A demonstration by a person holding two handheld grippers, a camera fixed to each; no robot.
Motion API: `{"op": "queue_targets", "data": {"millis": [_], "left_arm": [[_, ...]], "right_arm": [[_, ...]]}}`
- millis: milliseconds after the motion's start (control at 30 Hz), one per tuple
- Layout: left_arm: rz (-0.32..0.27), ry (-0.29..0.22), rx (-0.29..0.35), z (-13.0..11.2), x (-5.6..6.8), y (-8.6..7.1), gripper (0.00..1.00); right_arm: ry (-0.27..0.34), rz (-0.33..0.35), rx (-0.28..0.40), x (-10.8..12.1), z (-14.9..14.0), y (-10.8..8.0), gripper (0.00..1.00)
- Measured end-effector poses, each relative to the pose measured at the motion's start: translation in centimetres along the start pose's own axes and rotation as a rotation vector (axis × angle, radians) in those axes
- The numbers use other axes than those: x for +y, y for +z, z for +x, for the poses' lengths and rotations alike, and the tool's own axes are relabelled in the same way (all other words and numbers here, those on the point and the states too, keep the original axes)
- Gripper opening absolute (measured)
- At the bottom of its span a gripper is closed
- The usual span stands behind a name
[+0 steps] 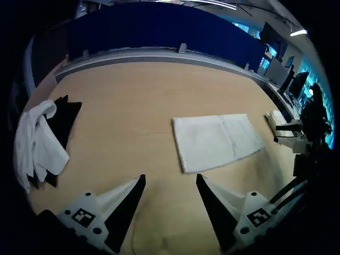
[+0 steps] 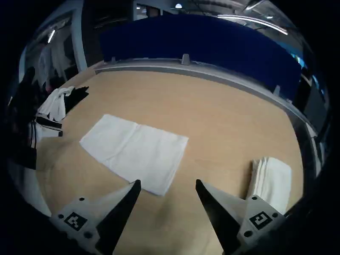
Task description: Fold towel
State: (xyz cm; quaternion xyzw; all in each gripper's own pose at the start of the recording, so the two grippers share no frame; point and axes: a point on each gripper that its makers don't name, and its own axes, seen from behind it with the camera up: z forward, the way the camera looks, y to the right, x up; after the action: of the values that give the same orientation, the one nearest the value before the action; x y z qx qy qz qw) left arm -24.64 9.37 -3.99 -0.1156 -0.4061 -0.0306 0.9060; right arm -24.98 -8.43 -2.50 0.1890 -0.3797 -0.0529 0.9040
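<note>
White towel lies flat at centre frame on wooden table; left gripper and right gripper gape wide, empty.

Fingers parted wide on left black-and-white two-finger tool and on right black-and-white two-finger tool; both angled forward and down.

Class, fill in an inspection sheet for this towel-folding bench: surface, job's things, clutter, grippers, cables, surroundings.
Surface: wooden table, light-coloured.
Job's things: white towel flat mid-table, one crease across it; stack of folded towels at the table's right end.
Clutter: heap of white and black cloths at the left end.
Grippers: left gripper and right gripper both open, holding nothing.
Cables: thin dark strands at the right, possibly cables.
Surroundings: blue partition behind the table; monitors beyond.
</note>
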Motion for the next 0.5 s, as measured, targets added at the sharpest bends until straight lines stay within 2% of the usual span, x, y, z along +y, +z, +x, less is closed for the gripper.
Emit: {"op": "queue_targets", "data": {"millis": [267,500], "left_arm": [[0.017,-0.042,0.023,-1.0,-0.3,-2.0,0.88],[0.037,-0.064,0.030,-1.8,-1.2,-2.9,0.88]], "right_arm": [[-0.002,0.007,-0.018,0.1,-1.1,1.4,1.00],[-0.020,0.011,-0.056,0.2,-2.4,2.2,1.00]]}}
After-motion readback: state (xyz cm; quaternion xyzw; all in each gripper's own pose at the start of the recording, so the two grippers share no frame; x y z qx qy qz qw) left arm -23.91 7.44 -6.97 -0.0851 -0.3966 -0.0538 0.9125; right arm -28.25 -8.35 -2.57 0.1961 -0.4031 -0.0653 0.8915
